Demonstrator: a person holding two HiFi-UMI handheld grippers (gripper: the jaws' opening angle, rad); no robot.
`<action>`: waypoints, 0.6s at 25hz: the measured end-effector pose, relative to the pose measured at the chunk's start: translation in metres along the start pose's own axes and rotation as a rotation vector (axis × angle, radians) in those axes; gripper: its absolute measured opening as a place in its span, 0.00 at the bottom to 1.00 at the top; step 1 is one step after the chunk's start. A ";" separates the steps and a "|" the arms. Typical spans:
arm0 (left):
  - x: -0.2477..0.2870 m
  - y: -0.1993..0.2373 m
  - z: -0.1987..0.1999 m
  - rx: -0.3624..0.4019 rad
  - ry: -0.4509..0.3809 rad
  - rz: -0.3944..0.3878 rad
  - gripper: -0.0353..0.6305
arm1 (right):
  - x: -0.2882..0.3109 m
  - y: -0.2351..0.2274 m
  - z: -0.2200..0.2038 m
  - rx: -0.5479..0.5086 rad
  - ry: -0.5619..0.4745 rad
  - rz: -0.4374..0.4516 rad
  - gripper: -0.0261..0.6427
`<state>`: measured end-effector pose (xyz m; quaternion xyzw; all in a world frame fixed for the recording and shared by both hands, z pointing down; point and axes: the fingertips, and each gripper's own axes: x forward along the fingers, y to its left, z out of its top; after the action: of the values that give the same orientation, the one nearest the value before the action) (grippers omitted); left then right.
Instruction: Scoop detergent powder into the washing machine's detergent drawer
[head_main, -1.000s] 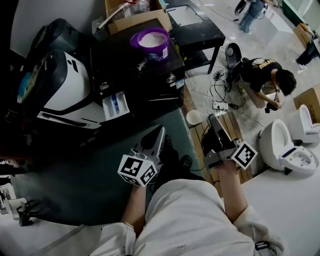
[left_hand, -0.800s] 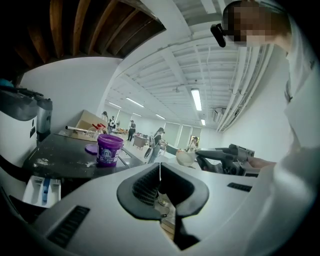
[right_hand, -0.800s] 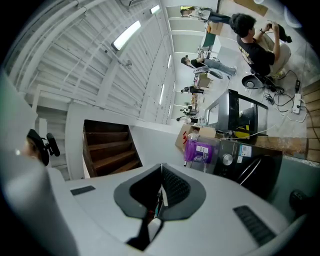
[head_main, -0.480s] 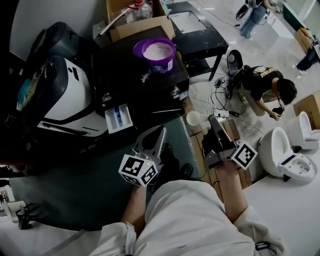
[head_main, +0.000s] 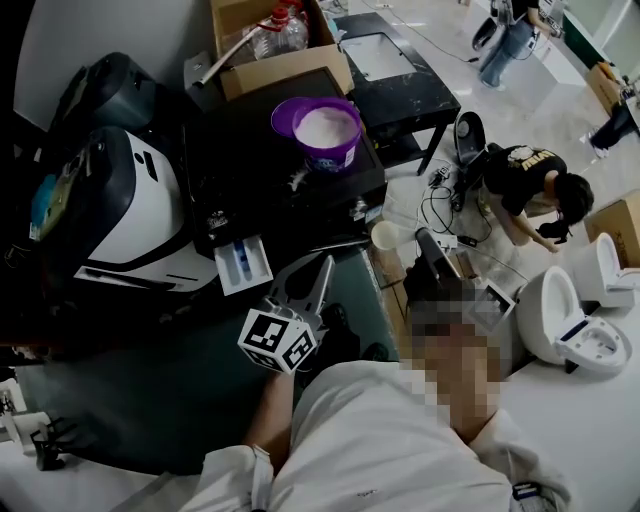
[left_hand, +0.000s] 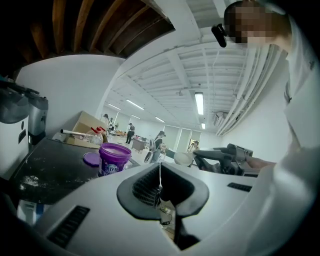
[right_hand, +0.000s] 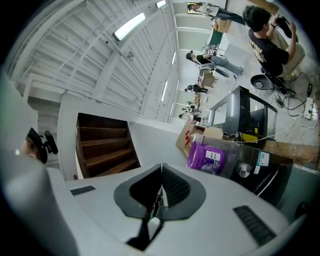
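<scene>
A purple tub of white detergent powder (head_main: 327, 130) (left_hand: 114, 159) (right_hand: 209, 156) stands open on top of the black washing machine (head_main: 250, 170). The machine's white detergent drawer (head_main: 243, 264) is pulled out at its front left. My left gripper (head_main: 324, 262) (left_hand: 160, 169) is shut and empty, just right of the drawer and nearer to me. My right gripper (head_main: 423, 238) (right_hand: 161, 167) hangs over the floor to the right of the machine, shut on a white scoop (head_main: 385, 236) (left_hand: 184, 158) that sticks out to its left. A mosaic patch covers the right hand.
A cardboard box with bottles (head_main: 272, 40) and a black side table (head_main: 395, 62) stand behind the machine. A grey-and-white appliance (head_main: 120, 190) stands at the left. A person (head_main: 525, 165) crouches by cables on the floor, and white toilets (head_main: 575, 310) stand at the right.
The washing machine, tub and drawer have slid lower and to the right in the head view. Both grippers hold about the same place and stay shut.
</scene>
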<state>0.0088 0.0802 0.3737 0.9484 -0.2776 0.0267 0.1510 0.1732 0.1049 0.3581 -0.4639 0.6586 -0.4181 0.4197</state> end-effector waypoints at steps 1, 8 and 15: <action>0.003 0.005 0.002 -0.002 -0.001 -0.002 0.08 | 0.006 -0.001 0.001 -0.003 -0.001 -0.001 0.05; 0.019 0.038 0.017 -0.003 -0.009 -0.038 0.09 | 0.046 -0.004 0.000 -0.024 -0.021 -0.010 0.05; 0.029 0.066 0.024 -0.014 -0.003 -0.064 0.08 | 0.078 -0.008 -0.002 -0.044 -0.034 -0.029 0.05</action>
<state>-0.0025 0.0049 0.3733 0.9558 -0.2474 0.0185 0.1580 0.1559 0.0283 0.3530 -0.4897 0.6537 -0.4014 0.4144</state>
